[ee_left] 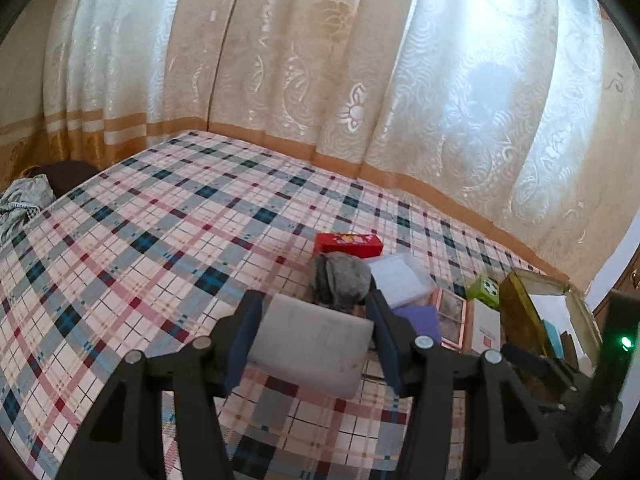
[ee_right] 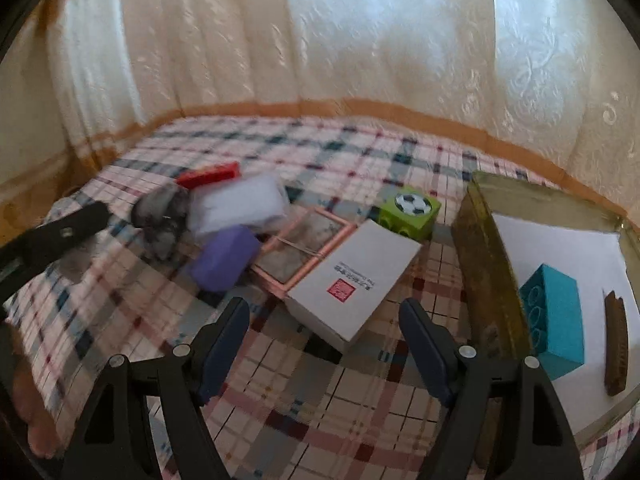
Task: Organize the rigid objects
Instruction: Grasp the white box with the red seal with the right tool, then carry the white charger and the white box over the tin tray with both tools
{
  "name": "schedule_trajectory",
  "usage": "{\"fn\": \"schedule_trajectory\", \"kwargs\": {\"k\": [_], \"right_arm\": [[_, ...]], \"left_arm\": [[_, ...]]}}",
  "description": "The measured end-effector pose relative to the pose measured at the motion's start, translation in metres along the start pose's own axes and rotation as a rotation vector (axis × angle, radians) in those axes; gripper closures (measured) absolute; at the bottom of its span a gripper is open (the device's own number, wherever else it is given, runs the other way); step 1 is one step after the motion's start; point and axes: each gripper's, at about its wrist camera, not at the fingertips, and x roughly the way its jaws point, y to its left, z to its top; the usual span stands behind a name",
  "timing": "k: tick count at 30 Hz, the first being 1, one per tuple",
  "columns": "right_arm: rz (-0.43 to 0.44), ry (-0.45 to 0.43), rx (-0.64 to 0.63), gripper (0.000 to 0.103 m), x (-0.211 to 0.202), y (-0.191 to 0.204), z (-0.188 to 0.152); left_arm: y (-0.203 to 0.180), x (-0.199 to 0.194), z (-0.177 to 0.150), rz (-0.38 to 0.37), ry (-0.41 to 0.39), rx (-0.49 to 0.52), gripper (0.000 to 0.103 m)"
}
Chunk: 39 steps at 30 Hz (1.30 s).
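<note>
My left gripper (ee_left: pixel 313 304) is shut on a pale grey block (ee_left: pixel 312 344), held above the plaid bedsheet (ee_left: pixel 160 240). My right gripper (ee_right: pixel 324 308) hangs open over the sheet with nothing between its fingers. Just ahead of it lies a white box with a red stamp (ee_right: pixel 356 276). To its right stands a gold tin (ee_right: pixel 484 248) holding a teal block (ee_right: pixel 556 320) and a brown bar (ee_right: pixel 616 348). Beyond the white box lie a green football block (ee_right: pixel 412 212), a pink frame (ee_right: pixel 304 248), a purple block (ee_right: pixel 224 260), a clear plastic box (ee_right: pixel 240 204) and a red box (ee_right: pixel 208 174).
A grey fuzzy lump (ee_right: pixel 164 216) lies beside the clear box, just ahead of the left gripper. Patterned curtains (ee_left: pixel 320 60) close off the bed's far side. Crumpled cloth (ee_left: pixel 24 204) lies at the far left corner. The sheet's left half is bare.
</note>
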Motion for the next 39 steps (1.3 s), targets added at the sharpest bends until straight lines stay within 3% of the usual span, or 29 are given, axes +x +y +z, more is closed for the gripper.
{"fn": "schedule_trajectory", "kwargs": {"k": [7, 8, 10, 13, 19, 23, 30, 32, 34, 39], "right_arm": [[-0.009, 0.06, 0.073, 0.024, 0.027, -0.009, 0.016], [-0.007, 0.055, 0.069, 0.027, 0.027, -0.008, 0.017], [0.017, 0.052, 0.032, 0.043, 0.024, -0.006, 0.016], [0.055, 0.048, -0.011, 0.052, 0.021, -0.004, 0.014], [0.186, 0.042, -0.112, 0.06, 0.001, -0.01, -0.006], [0.228, 0.028, -0.15, 0.06, -0.01, -0.016, -0.016], [0.151, 0.04, -0.136, 0.059, -0.004, -0.014, -0.014], [0.127, 0.048, -0.136, 0.054, -0.001, -0.011, -0.012], [0.11, 0.052, -0.144, 0.042, 0.002, -0.008, -0.011], [0.104, 0.056, -0.164, 0.043, 0.005, -0.002, -0.009]], "left_arm": [[0.0, 0.002, -0.002, 0.005, 0.009, 0.0, 0.049], [0.001, 0.003, -0.001, 0.004, 0.011, -0.003, 0.049], [0.003, 0.004, -0.001, 0.002, 0.019, -0.006, 0.049], [0.002, 0.005, -0.002, 0.001, 0.022, 0.004, 0.049], [0.001, 0.005, -0.003, -0.004, 0.026, 0.011, 0.049], [-0.001, 0.004, -0.003, -0.007, 0.024, 0.021, 0.049], [-0.003, 0.004, -0.003, -0.003, 0.022, 0.027, 0.049], [-0.004, 0.004, -0.003, -0.004, 0.015, 0.029, 0.049], [-0.005, 0.002, -0.003, -0.005, 0.01, 0.033, 0.049], [-0.007, 0.0, -0.003, -0.009, -0.001, 0.045, 0.049]]}}
